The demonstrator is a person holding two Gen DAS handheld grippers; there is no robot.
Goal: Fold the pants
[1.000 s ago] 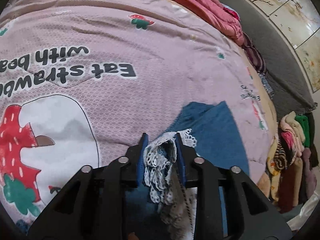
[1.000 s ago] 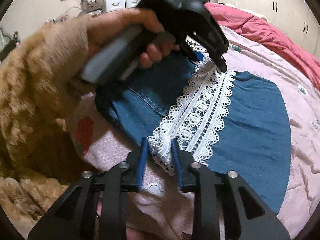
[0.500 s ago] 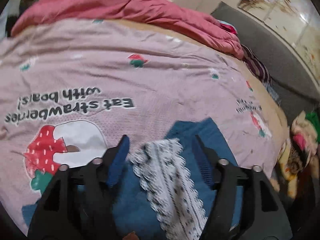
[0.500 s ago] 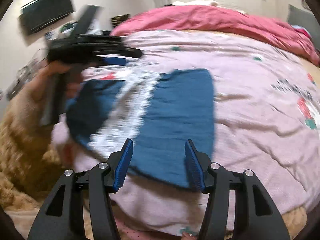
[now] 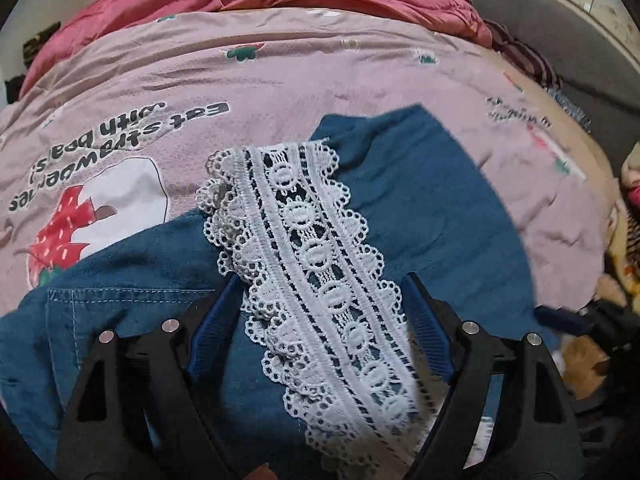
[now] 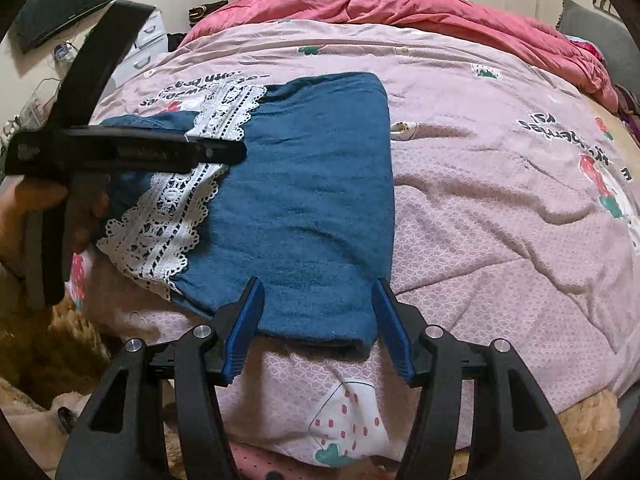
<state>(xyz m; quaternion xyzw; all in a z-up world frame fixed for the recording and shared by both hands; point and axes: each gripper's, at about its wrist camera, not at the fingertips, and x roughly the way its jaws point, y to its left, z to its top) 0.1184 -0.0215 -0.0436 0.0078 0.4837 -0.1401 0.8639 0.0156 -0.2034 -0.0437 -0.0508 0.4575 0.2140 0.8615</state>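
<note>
Blue denim pants (image 6: 312, 200) with a white lace hem band (image 5: 316, 264) lie folded on the pink printed bedspread (image 6: 500, 200). The lace hem rests on top of the blue fabric. My left gripper (image 5: 320, 304) is open and empty, its jaws either side of the lace band just above it. It also shows in the right wrist view (image 6: 216, 152), held over the lace. My right gripper (image 6: 318, 312) is open and empty at the near edge of the folded pants (image 5: 432, 216).
A crumpled red quilt (image 6: 420, 4) lies along the far side of the bed. A pile of clothes (image 5: 628, 200) sits off the bed's right edge in the left wrist view. A fuzzy tan sleeve (image 6: 48, 340) is at the lower left.
Both grippers let go of the lace hem and opened. The hem now lies flat on the pants. Both grippers drew back, the right one toward the near right edge of the fold.
</note>
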